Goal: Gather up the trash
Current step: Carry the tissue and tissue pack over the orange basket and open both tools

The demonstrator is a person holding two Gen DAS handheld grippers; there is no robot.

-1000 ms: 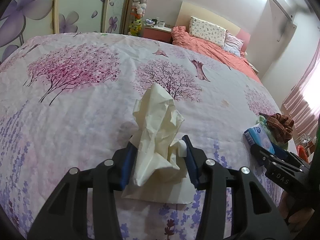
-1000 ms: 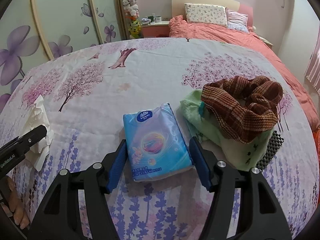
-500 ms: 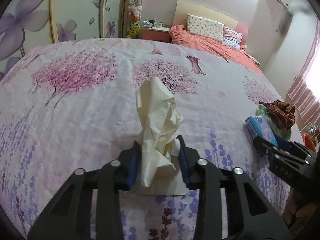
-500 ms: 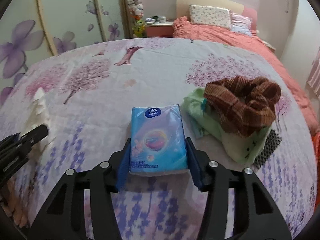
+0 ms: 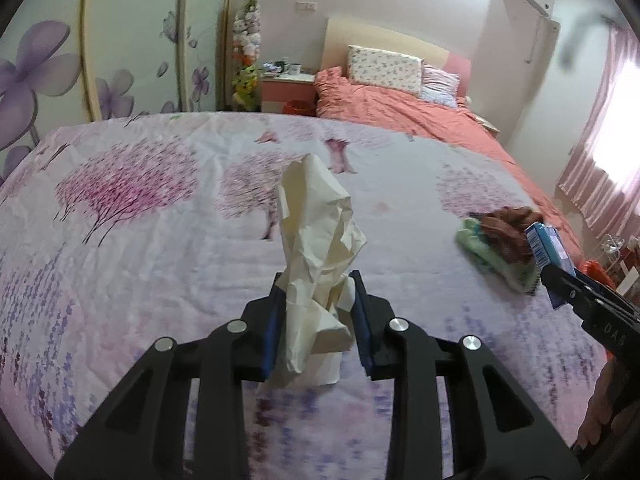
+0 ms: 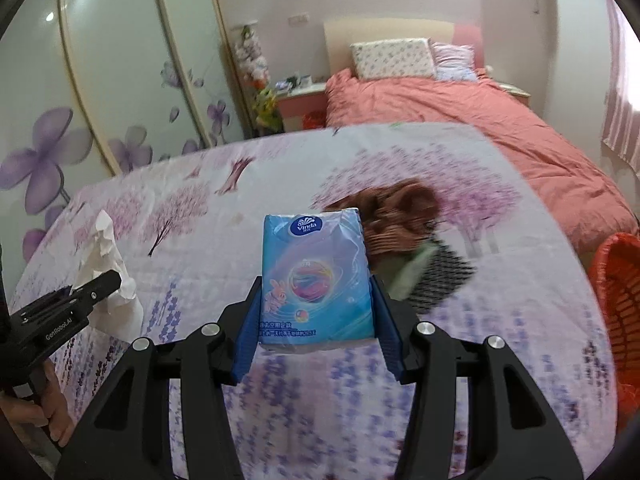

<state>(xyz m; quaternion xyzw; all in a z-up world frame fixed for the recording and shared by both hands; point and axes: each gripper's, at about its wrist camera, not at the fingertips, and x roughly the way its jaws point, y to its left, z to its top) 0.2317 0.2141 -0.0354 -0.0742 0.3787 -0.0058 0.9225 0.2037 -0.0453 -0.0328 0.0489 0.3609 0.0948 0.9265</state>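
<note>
Left gripper: fingers are closing on a crumpled cream tissue, holding it upright above the floral bed cover.

Right gripper: fingers are clamping a blue tissue pack by its sides, lifting it clear of the cover.

Brown plaid cloth is lying on a green cloth behind the pack.

Red basket is standing at the right edge.

Brown scarf and green cloth motion-blurred, partly hidden behind tissue pack; orange basket cut off at right edge.
</note>
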